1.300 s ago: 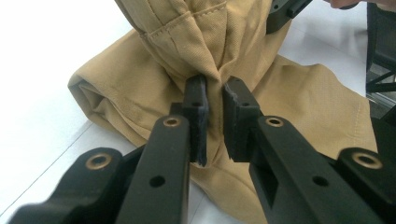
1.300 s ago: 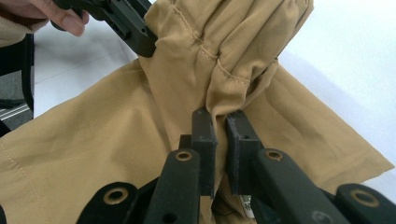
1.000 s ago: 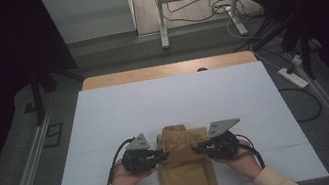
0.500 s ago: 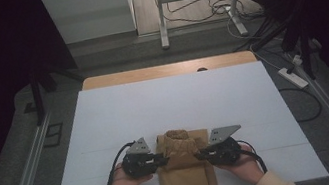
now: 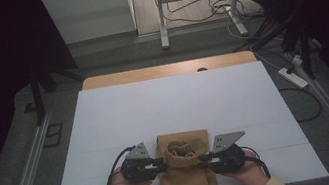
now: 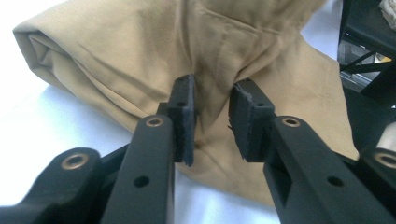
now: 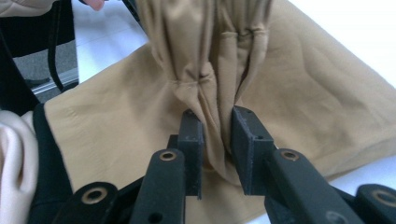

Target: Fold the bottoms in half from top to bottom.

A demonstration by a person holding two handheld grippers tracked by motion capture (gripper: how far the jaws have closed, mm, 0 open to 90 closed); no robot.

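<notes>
tan garment, lower centre of worktop | left gripper, right gripper just easing apart, bunched folds between, unpinched | likely releasing a finished fold

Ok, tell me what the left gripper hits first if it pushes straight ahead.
Most likely the tan cloth: a bunched fold of it already sits between the open jaws of the left gripper, with more cloth right behind it.

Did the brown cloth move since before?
Yes. The brown cloth has bunched up in the middle, and its far edge has pulled back from the wooden strip toward the person.
</notes>
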